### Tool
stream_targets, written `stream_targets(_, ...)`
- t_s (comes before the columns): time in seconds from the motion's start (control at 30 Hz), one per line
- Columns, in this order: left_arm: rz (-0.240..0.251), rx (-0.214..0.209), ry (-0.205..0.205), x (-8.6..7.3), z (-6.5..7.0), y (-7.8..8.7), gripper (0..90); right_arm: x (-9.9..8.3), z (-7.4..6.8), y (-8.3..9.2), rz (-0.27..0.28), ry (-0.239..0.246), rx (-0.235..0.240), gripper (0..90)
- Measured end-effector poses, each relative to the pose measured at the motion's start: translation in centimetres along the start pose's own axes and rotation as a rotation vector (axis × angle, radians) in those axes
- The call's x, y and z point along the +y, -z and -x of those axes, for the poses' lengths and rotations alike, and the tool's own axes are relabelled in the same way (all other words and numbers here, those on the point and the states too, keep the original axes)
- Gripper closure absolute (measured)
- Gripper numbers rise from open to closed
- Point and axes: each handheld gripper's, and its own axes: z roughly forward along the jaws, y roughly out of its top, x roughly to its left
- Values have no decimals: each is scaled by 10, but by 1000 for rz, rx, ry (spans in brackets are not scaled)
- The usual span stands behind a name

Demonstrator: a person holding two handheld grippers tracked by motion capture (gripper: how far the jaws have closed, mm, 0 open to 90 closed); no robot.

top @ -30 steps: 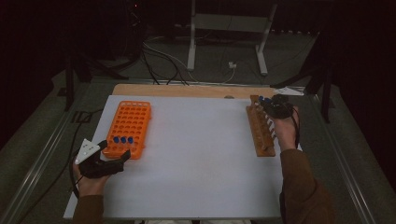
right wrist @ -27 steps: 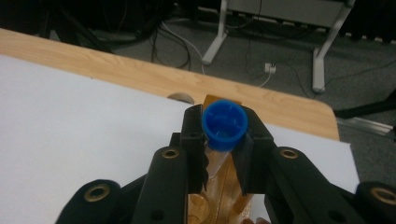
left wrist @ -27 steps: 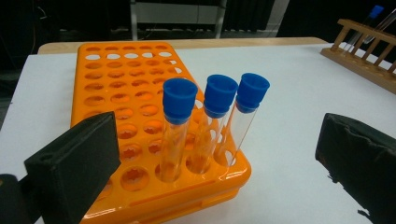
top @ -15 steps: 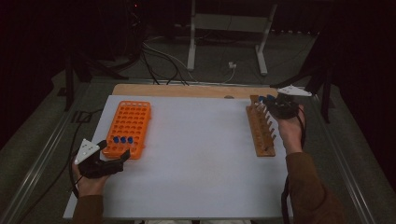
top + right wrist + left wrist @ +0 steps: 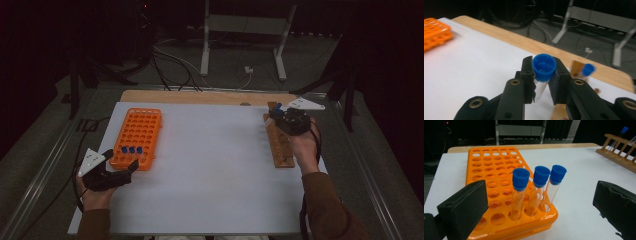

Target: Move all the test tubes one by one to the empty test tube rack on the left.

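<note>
An orange tube rack [image 5: 137, 136] [image 5: 499, 177] stands at the left of the white table, with three blue-capped tubes [image 5: 131, 149] [image 5: 534, 190] in its near row. My left gripper [image 5: 121, 170] [image 5: 539, 205] rests open just in front of that rack. A wooden rack [image 5: 279, 141] lies at the right, and one blue-capped tube [image 5: 587, 70] is still standing in it. My right gripper [image 5: 274, 116] [image 5: 544, 77] hovers over the wooden rack's far end, shut on a blue-capped tube [image 5: 544, 68] [image 5: 276, 108] just below its cap.
The white sheet [image 5: 210, 165] covers a wooden table whose far edge [image 5: 200, 96] shows bare. Beyond it on the dark floor are cables and a metal stand [image 5: 240, 45]. The wooden rack [image 5: 621, 152] also appears far right in the left gripper view.
My right gripper has risen and drifted toward the far end of the wooden rack, carrying the tube up out of it. The left gripper has stayed where it was.
</note>
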Motion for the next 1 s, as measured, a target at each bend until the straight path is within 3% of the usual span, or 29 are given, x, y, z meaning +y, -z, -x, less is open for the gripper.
stream_targets(0.2, 24, -1, -2, 5, 3, 4, 7, -1, -23, -2, -6, 27, 76, 760)
stream_targets(0.33, 41, -9, -24, 11, 9, 8, 7, -1, -37, -4, -7, 27, 133, 760)
stream_targets(0.77, 44, -60, -145, 26, 50, 1, 7, 0, -86, -11, -29, 66, 284, 759)
stream_targets(1.0, 40, -100, -173, 27, 68, -7, 8, -2, -110, -16, -42, 69, 348, 759)
